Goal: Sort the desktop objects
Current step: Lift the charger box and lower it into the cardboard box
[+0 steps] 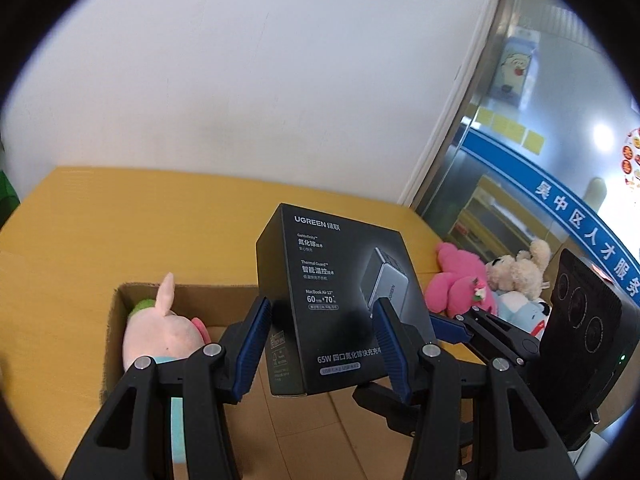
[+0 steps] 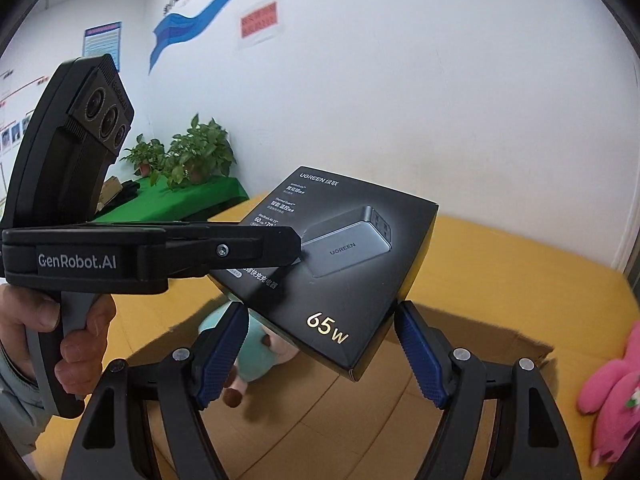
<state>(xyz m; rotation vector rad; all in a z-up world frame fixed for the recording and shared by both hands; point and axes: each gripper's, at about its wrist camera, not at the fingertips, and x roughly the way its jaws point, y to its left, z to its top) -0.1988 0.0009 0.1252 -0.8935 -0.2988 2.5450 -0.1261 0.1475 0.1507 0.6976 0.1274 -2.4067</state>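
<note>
Yellow tabletop [image 1: 100,220] against a white wall [image 1: 240,60]; glass partition at 3 o'clock in the left wrist view, with a blue band [image 1: 580,232] of white Chinese characters, cut off at the frame edge.

Black charger box [image 1: 332,280]: held in the air above an open cardboard carton [image 1: 116,320], tilted. Printed "UGREEN", "Thermal Guard", "MacBook Air 13", "60" and "70", and "65W" in gold at the lower corner. Smaller print too fine to read. Grey charger pictured on the face, also marked "UGREEN".

Left gripper [image 1: 320,308]: blue-padded fingers clamped on the charger box's two sides. "GenRobot.AI" on its side in the right wrist view, at 9 o'clock, with the person's hand [image 2: 48,340] around the grip.

Right gripper [image 2: 320,308]: fingers spread wide, flanking the box's lower corner; contact with the box not discernible.

Pink pig plush [image 1: 160,332]: in the carton at 8 o'clock, partly hidden by the fingers.

Pink plush toy [image 1: 456,280] and cream plush toy [image 1: 516,268]: on the tabletop at 3 o'clock, partly hidden behind the right gripper.

Potted plants [image 2: 192,156] on a green cloth [image 2: 180,200] at 10 o'clock in the right wrist view. Red notice [image 2: 260,20] on the wall, blurred, unreadable.
</note>
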